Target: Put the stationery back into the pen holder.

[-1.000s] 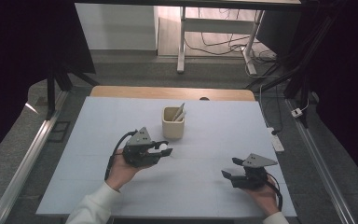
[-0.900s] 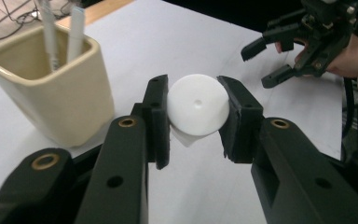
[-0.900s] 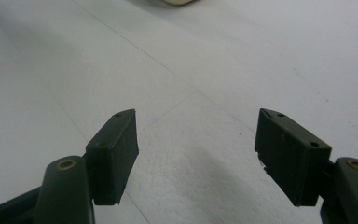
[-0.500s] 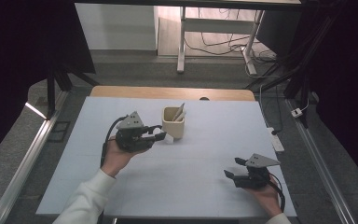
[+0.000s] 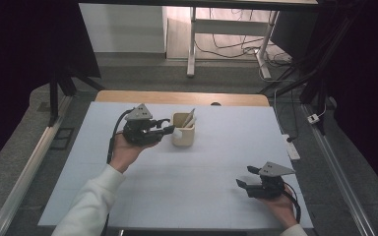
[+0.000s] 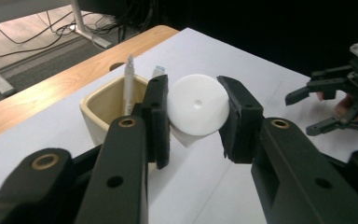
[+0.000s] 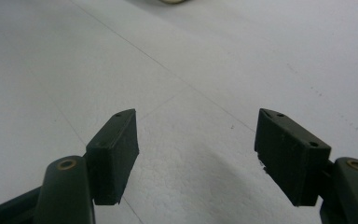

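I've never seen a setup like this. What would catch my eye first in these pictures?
Probably the round white object clamped between the black jaws of the left hand-held gripper, held right beside a cream cup with pens standing in it, near the far middle of the white table. Next, the right hand-held gripper at the near right corner, jaws open over bare tabletop.

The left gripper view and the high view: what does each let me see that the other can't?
Left gripper view alone: the round flat end of the white piece, dimpled at its centre, pinched between two black pads.

High view alone: the whole table, both hands with sleeves, the floor and cables behind.

Both: the left gripper shut on the white piece, the cream cup with pens inside, and the right gripper, open.
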The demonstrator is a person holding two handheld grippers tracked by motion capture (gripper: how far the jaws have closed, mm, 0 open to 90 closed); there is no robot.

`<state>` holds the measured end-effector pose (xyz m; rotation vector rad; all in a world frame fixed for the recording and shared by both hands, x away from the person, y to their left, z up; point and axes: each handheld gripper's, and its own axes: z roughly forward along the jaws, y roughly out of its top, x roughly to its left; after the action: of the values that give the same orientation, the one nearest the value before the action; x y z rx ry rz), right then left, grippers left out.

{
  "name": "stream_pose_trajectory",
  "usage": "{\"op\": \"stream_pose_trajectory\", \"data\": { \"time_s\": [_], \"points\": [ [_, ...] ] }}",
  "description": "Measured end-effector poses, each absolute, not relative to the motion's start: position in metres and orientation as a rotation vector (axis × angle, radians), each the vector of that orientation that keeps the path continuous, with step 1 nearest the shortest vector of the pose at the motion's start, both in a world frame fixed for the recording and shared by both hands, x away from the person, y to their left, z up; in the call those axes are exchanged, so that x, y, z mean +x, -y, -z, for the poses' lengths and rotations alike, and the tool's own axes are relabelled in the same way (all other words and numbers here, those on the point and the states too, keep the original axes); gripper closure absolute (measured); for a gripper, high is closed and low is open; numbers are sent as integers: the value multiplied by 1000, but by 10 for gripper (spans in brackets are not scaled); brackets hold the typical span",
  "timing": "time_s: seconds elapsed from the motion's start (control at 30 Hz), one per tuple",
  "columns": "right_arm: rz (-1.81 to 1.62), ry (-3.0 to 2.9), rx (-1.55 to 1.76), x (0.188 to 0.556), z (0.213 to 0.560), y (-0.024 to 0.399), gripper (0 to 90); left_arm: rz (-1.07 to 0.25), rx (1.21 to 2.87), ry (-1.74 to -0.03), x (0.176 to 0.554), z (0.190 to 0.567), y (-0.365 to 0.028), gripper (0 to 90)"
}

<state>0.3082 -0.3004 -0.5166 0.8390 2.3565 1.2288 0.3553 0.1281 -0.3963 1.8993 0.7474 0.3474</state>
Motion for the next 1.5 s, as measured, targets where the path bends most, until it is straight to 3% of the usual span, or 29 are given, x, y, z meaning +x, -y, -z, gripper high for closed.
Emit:
{"op": "stream_pose_trajectory", "data": {
  "time_s": [1.03,1.5],
  "points": [
    [-1195,-2376,838,309,519,299,302,-370,1969,-870,419,387,-108,654],
    [-1204,-2374,831,309,518,300,303,-346,1994,-882,424,392,-101,649]
  ]
}}
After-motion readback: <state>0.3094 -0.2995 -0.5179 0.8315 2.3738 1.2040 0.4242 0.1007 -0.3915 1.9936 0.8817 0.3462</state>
